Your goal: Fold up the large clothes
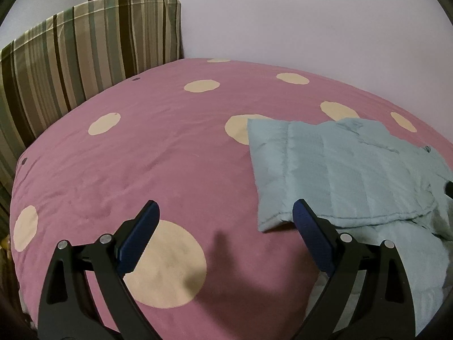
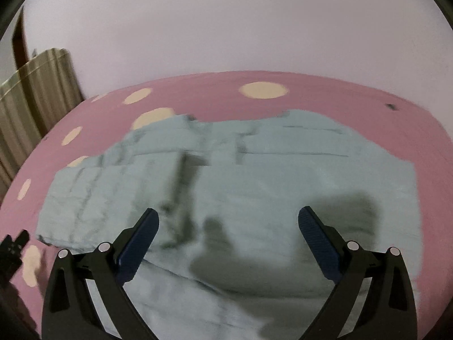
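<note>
Nearest, the left gripper (image 1: 226,212) and right gripper (image 2: 228,218) both stand wide apart, nothing between their ribbed blue pads. The quilted pale-blue garment (image 2: 254,187) — puffy, stitched in panels — lies partly folded on the pink dotted bedspread (image 1: 170,147), long axis left-right; motion blur smears its seams. Far left, a striped cushion (image 1: 85,51).

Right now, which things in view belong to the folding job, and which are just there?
Job:
- light blue garment, partly folded
- left tongs, open, empty
- right tongs, open, empty

Just there:
- pink spotted bedcover
- striped headboard cover
- wall
</note>
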A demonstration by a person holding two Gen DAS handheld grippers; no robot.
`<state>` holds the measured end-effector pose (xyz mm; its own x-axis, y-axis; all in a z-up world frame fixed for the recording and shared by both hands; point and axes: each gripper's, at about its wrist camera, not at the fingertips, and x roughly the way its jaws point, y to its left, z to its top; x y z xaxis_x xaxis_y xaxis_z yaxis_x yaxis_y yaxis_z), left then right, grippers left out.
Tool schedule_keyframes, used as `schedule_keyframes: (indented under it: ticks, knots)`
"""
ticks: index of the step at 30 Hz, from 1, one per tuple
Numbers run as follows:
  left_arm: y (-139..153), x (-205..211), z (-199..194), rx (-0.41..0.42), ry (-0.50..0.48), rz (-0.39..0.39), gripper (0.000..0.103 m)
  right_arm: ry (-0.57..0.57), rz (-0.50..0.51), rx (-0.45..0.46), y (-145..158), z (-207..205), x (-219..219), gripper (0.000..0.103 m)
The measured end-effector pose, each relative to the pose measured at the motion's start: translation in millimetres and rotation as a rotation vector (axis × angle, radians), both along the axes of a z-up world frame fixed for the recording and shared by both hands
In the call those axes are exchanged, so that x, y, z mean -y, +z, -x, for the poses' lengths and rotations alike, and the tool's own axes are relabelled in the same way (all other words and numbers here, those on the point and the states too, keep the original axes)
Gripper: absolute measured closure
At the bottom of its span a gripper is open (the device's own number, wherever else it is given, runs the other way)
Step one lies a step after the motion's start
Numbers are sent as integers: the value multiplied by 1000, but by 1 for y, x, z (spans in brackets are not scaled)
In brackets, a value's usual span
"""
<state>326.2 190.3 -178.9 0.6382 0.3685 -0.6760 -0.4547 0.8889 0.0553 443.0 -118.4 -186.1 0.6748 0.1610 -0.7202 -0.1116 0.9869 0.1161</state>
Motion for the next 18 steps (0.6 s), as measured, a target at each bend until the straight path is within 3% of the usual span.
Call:
schedule_keyframes:
  ticks: [5,6,7,10,13,18]
  knots:
    - [-3,-2,-4,3,-1,3,8,40,2,-63,-15,-27,-35,7]
    - [-3,-2,-4,3,-2,4,8,45,1,-75,-18,-30,-39,25]
    - [-4,-2,-5,3,-2,4,8,42,8,-89,-22,-32,-42,61]
    - [-5,0,-8,0,-9,5,8,40,-12,-129,-27,-32,-41,81]
    - [-4,2,-11,4,-14,3,8,62,-21,-109,-22,-27,-39,89]
    - [3,12,-19,23,-33,17,8,37,22,-26,2,-10,-14,91]
